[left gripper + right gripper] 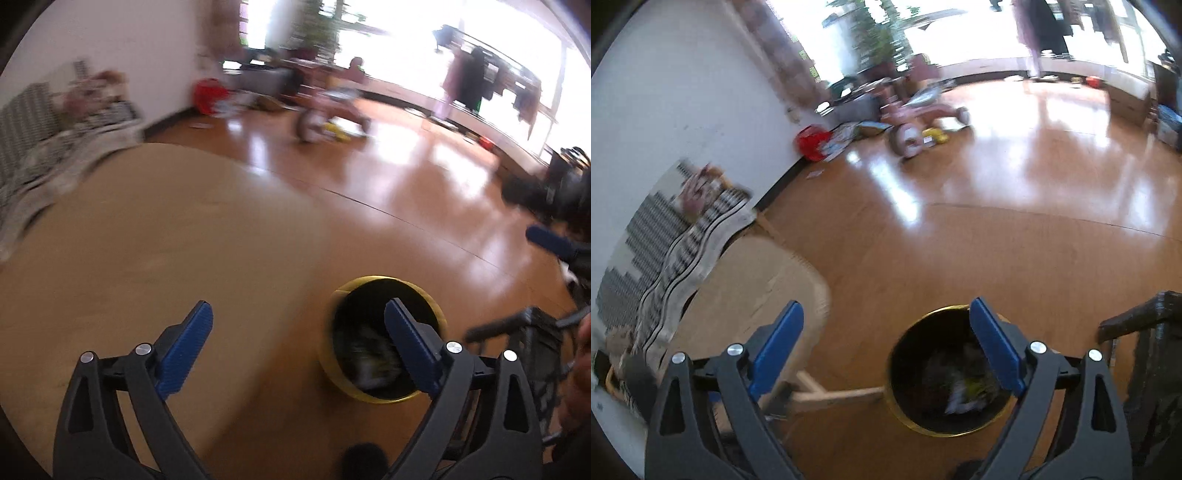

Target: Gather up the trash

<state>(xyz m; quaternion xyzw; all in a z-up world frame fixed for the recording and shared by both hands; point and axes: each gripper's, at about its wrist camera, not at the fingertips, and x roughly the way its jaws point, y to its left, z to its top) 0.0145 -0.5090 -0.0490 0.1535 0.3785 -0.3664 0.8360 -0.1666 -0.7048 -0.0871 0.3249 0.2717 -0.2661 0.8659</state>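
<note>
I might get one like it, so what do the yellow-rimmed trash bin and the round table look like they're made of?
The trash bin looks like metal or glossy plastic: a thin, shiny yellow rim with a dark inside, too blurred to tell which. The round table looks like wood or a wood-look laminate with a matte finish: an even tan surface without the glare seen on the glossy floor beyond it.

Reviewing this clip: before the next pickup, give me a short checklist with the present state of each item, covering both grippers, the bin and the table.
1. Left gripper empty, jaws wide apart: ok.
2. Right gripper empty, jaws wide apart: ok.
3. Yellow-rimmed bin upright on the floor, mouth unobstructed: ok.
4. Trash lies inside the bin, well below the rim: ok.
5. Round table holds more trash to pick: cannot tell; the visible top is bare, but the picture is blurred.
6. Dark basket beside the bin, apart from it: ok.
</note>
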